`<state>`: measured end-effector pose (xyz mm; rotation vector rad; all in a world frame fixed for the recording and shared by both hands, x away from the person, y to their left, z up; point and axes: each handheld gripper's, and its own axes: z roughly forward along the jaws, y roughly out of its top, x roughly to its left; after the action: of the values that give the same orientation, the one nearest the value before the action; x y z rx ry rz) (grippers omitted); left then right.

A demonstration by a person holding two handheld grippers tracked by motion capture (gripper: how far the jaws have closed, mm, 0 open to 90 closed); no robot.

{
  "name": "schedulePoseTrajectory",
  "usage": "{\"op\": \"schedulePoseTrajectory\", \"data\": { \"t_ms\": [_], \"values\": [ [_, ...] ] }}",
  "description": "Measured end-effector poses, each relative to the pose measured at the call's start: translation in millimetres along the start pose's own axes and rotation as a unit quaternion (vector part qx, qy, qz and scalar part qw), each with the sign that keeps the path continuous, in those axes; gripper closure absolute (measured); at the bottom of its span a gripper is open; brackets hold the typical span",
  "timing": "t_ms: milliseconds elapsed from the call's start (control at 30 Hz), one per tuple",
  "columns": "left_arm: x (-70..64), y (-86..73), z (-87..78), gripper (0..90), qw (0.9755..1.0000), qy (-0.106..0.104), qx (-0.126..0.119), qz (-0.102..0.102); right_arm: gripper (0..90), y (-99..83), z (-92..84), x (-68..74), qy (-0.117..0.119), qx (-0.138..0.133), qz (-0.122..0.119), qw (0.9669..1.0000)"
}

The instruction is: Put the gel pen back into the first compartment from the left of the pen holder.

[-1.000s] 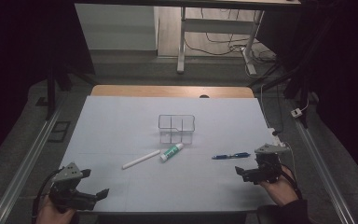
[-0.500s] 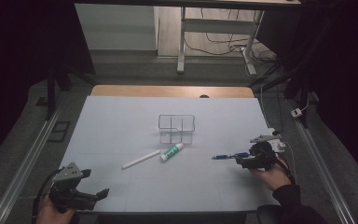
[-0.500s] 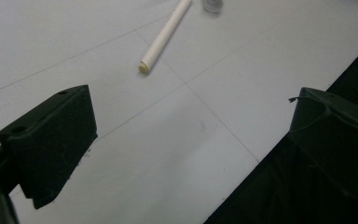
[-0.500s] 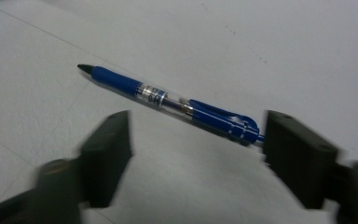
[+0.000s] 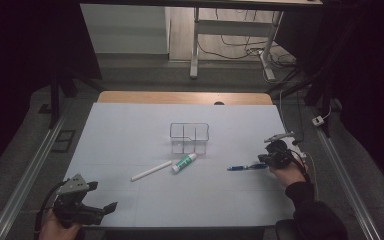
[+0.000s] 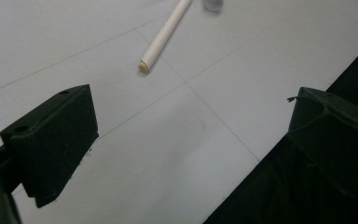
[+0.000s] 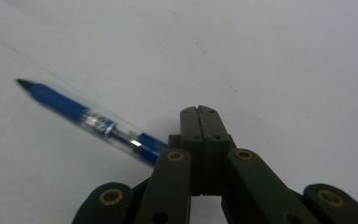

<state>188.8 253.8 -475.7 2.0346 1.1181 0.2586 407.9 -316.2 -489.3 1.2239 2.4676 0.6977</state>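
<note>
Pen [image 5: 246, 167] lengthwise left-right, tip leftward

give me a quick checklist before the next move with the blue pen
1. Right gripper shut: ok, its jaws have just been closing and now meet.
2. Blue pen caught between them: cannot tell, its near end passes behind one jaw.
3. Left gripper open, holding nothing: ok.
4. Wire basket upright, apart from the pen: ok.
5. White stick and tube apart from the pen: ok.
</note>
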Motion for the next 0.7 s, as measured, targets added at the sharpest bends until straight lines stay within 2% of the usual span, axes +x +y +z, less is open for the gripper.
{"op": "schedulePoseTrajectory", "data": {
  "t_ms": [167,267,700],
  "values": [
    [-0.1,-0.2,0.0,1.6,1.0,0.0,0.0,0.0,89.4,2.6,13.2,-9.5,-0.003,0.018,0.004,0.9998],
    [-0.2,-0.3,-0.1,1.7,1.0,0.0,0.0,0.0,89.4,2.0,13.1,-12.0,0.006,0.018,0.015,0.9997],
    [-1.0,0.9,1.5,2.2,1.0,0.003,0.007,0.004,89.4,-15.5,0.7,-3.2,0.039,0.025,0.013,0.9988]
  ]
}}
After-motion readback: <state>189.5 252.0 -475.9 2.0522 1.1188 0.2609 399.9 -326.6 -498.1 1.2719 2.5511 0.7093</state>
